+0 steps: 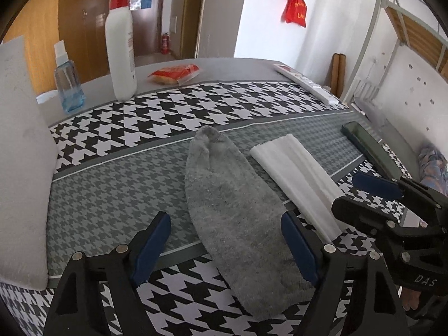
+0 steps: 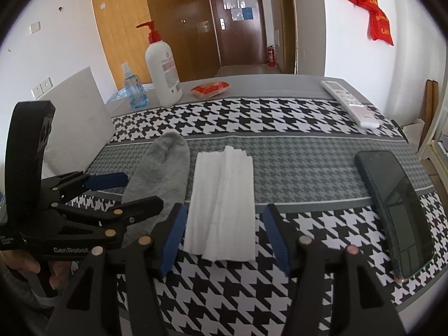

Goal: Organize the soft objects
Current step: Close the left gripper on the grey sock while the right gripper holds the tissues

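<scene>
Centre of both frames: a grey sock (image 1: 232,210) and a folded white cloth (image 2: 222,204) lie side by side on the patterned tabletop (image 2: 280,117). The left gripper (image 1: 225,243) has its fingers apart astride the sock; the right gripper (image 2: 224,240) has its fingers apart around the cloth's near end.

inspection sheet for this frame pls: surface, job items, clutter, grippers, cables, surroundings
Surface: houndstooth cloth covers the table.
Job's things: grey sock and folded white cloth lie flat, side by side.
Clutter: pump bottle, spray bottle, red packet, remote, phone, white board.
Grippers: left hand-held gripper open around the sock; right hand-held gripper open around the cloth.
Cables: nothing seen.
Surroundings: wooden door, red banner, bunk bed.
</scene>
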The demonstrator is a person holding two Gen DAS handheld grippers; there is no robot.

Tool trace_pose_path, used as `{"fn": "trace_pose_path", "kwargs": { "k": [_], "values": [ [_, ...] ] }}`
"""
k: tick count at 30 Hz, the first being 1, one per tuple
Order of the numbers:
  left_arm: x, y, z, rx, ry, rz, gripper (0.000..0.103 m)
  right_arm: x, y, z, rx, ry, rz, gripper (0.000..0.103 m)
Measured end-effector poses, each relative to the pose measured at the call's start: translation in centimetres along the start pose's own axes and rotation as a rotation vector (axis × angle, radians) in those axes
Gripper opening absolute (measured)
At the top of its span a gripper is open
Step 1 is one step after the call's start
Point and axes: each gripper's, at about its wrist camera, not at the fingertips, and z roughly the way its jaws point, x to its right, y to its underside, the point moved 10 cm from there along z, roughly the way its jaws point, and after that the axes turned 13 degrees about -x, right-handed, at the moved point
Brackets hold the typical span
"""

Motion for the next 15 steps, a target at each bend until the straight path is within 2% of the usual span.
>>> {"fn": "trace_pose_path", "kwargs": {
  "k": [10, 13, 15],
  "values": [
    [0.5, -1.1, 0.9, -0.005, -0.047, 0.038, 0.068, 0.1, -0.1, 0.7, -0.023, 0.004, -0.002, 0.062],
    [0.7, -1.5, 1.2, -0.008, -0.081, 0.059, 0.055, 0.2, -0.2, 0.7, -0.029, 0.011, -0.003, 0.062],
    [0.9, -1.8, 1.3, -0.006, -0.079, 0.067, 0.039, 0.2, -0.2, 0.8, -0.034, 0.017, -0.007, 0.062]
  ]
}}
